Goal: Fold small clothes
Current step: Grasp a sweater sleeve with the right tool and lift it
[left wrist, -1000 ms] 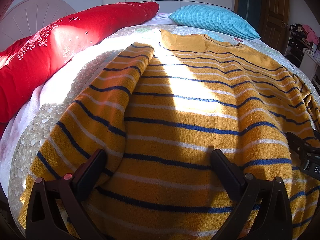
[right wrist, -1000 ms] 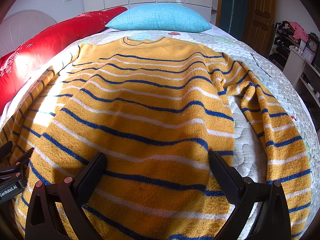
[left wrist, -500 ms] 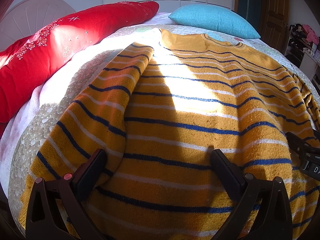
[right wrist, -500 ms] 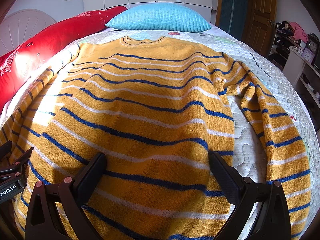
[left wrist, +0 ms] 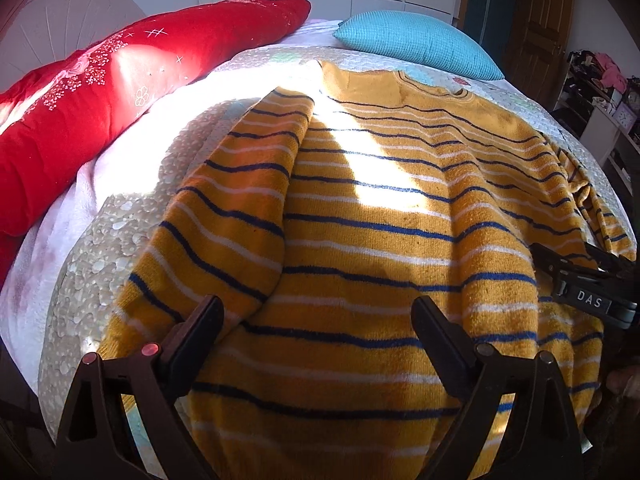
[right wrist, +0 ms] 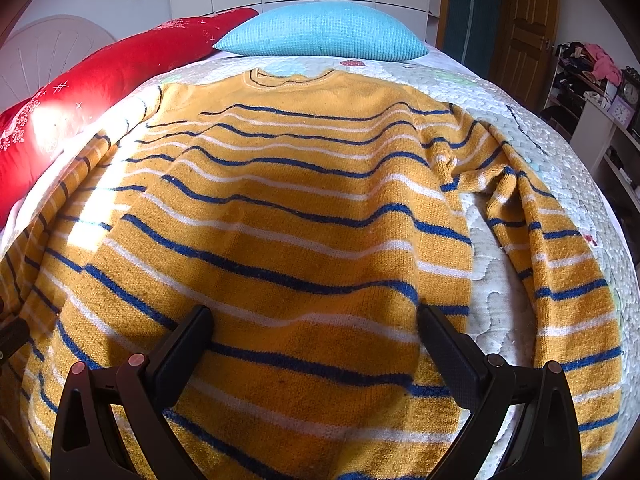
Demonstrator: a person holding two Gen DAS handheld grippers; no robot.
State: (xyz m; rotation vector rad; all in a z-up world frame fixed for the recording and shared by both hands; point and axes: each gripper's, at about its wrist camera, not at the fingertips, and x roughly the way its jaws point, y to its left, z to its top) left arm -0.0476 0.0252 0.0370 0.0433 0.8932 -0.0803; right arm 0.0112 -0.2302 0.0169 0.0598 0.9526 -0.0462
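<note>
A mustard-yellow sweater (left wrist: pixel 380 240) with blue and white stripes lies spread flat on the bed, neck toward the pillows; it also shows in the right wrist view (right wrist: pixel 288 208). Its left sleeve (left wrist: pixel 224 216) lies along the body's left side. Its right sleeve (right wrist: pixel 560 264) lies out to the right, bunched near the armpit. My left gripper (left wrist: pixel 316 320) is open just above the sweater's lower left part. My right gripper (right wrist: pixel 314 328) is open above the lower right part, its right fingertip near the body's side edge. The right gripper's body (left wrist: pixel 588 284) shows at the left wrist view's right edge.
A long red pillow (left wrist: pixel 100 104) lies along the bed's left side. A turquoise pillow (right wrist: pixel 324 32) sits at the head. The bed has a white quilted cover (right wrist: pixel 560 152). Shelves with clutter (right wrist: pixel 600 92) and a wooden door (right wrist: pixel 528 20) stand to the right.
</note>
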